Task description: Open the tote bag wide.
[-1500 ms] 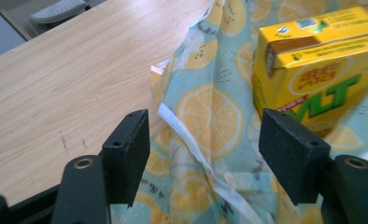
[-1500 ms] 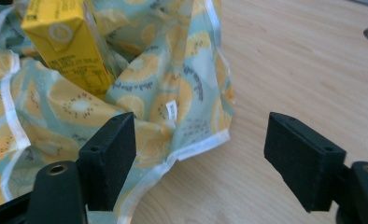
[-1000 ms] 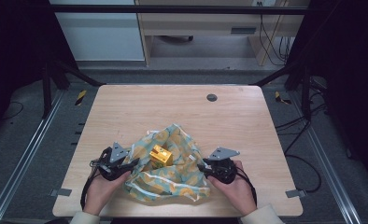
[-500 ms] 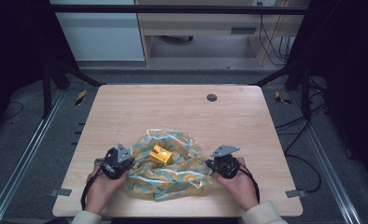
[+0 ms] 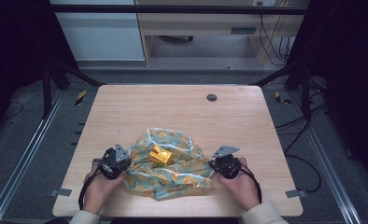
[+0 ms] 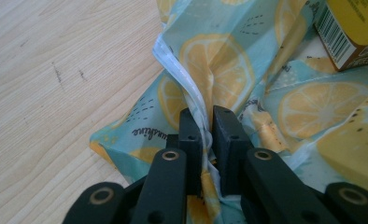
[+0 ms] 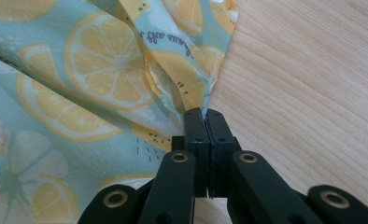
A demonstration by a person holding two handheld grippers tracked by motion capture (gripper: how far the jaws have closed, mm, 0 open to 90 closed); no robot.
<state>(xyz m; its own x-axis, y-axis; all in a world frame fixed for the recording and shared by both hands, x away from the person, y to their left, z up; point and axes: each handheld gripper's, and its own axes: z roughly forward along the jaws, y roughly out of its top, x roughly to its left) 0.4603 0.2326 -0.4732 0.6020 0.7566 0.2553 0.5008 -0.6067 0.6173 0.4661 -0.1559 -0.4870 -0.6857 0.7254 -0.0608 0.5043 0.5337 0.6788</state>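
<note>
High view: the lemon-print bag [image 5: 166,170] lies lower centre on the table [image 5: 126,112], between both tongs; left tongs [image 5: 121,163] and right tongs [image 5: 215,164] each clench an opposite edge, yellow carton [image 5: 161,155] midway.

The table [image 5: 173,112] has a pale wood-grain top, matt, with faint scuffs at upper left of the left gripper view. The bag [image 6: 229,60] is thin, crinkled, lemon-printed plastic film with slight sheen. The box [image 5: 161,155] is printed yellow cardboard. The left gripper [image 6: 208,126] and right gripper [image 7: 204,122] have matt black plastic jaws with metal rivets.
</note>
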